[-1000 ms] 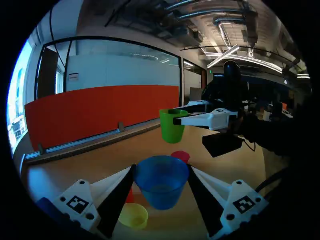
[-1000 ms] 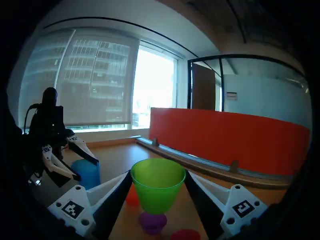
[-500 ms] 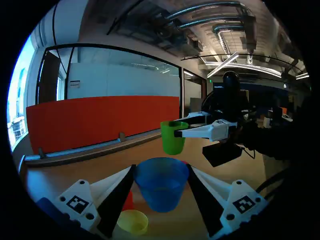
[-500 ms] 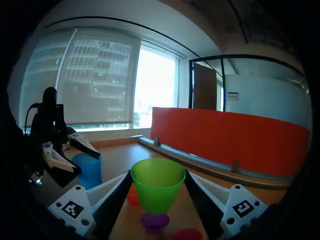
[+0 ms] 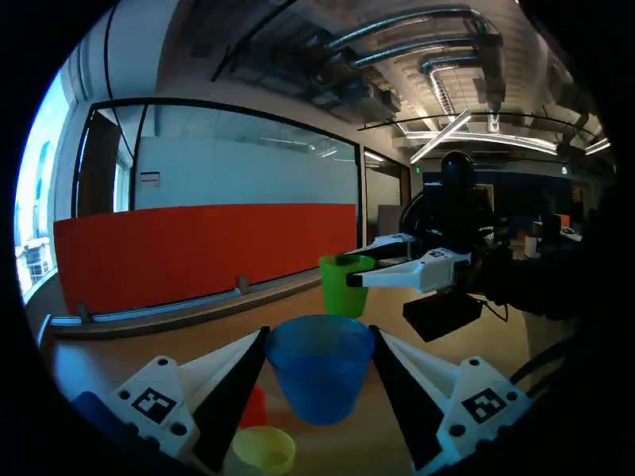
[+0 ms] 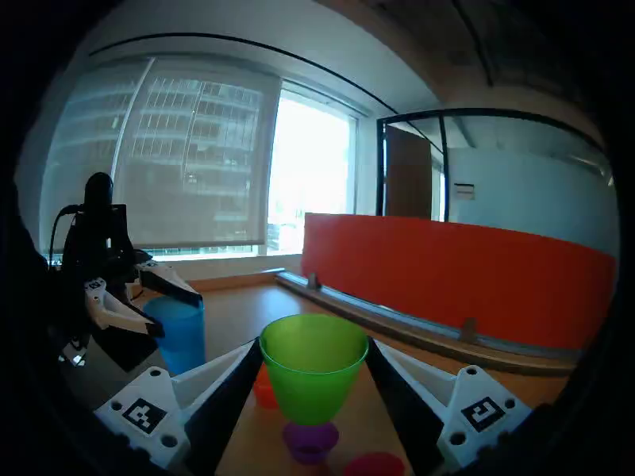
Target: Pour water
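Observation:
In the left gripper view my left gripper (image 5: 319,373) is shut on a translucent blue cup (image 5: 319,366), held upright above the wooden table (image 5: 476,329). Beyond it, the right gripper (image 5: 357,270) holds a green cup (image 5: 343,284) upright. In the right gripper view my right gripper (image 6: 313,377) is shut on that green cup (image 6: 313,366). Off to the left there, the left gripper (image 6: 155,305) carries the blue cup (image 6: 179,333). Both cups are lifted off the table and apart from each other.
Small cups stand on the table below: a yellow one (image 5: 264,450) and a red one (image 5: 252,406) in the left gripper view, an orange (image 6: 265,387), a purple (image 6: 309,441) and a red one (image 6: 373,464) in the right gripper view. An orange partition (image 6: 460,274) lines the table's far edge.
The left gripper has risen slightly with the blue cup, so the table cups sit lower in its view. In the right gripper view the blue cup has drawn a little closer to the green cup.

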Demonstrator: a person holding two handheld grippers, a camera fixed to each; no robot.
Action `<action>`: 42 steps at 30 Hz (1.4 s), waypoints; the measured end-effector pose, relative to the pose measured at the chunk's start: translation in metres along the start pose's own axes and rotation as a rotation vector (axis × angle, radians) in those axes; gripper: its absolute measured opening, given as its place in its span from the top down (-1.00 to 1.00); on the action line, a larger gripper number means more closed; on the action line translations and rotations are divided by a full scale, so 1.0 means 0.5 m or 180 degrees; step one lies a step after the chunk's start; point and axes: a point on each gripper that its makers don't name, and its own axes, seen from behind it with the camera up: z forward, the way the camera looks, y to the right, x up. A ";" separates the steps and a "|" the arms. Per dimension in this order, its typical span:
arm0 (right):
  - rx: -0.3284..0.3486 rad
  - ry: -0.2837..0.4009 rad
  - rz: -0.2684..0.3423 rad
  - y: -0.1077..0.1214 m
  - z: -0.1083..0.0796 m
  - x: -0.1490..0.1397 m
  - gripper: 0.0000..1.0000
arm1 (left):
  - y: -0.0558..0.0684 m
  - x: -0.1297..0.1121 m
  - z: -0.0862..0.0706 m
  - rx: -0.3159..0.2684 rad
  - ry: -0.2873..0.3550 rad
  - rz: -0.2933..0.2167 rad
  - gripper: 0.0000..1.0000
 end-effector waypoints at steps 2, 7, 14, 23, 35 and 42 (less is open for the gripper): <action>0.0007 -0.0005 0.0001 -0.001 -0.001 0.000 -0.89 | 0.001 0.003 0.001 0.0004 0.0008 0.0017 -0.79; 0.0014 -0.0012 -0.0014 -0.004 -0.001 -0.003 -0.89 | 0.001 0.009 -0.001 0.0003 0.0008 0.0029 -0.80; 0.0018 -0.0021 0.0002 -0.002 -0.001 -0.007 -0.89 | -0.001 0.005 -0.002 -0.0006 -0.0011 0.0018 -0.80; 0.0027 -0.0028 -0.0003 -0.004 -0.001 -0.006 -0.89 | -0.003 0.011 -0.003 -0.0010 0.0024 -0.0026 -0.80; 0.0057 -0.0053 -0.0015 -0.012 -0.006 -0.011 -0.89 | -0.011 0.024 -0.005 -0.0003 0.0053 -0.0075 -0.79; 0.0081 -0.0083 -0.0021 -0.018 -0.010 -0.019 -0.89 | -0.019 0.034 -0.009 0.0007 0.0053 -0.0043 -0.80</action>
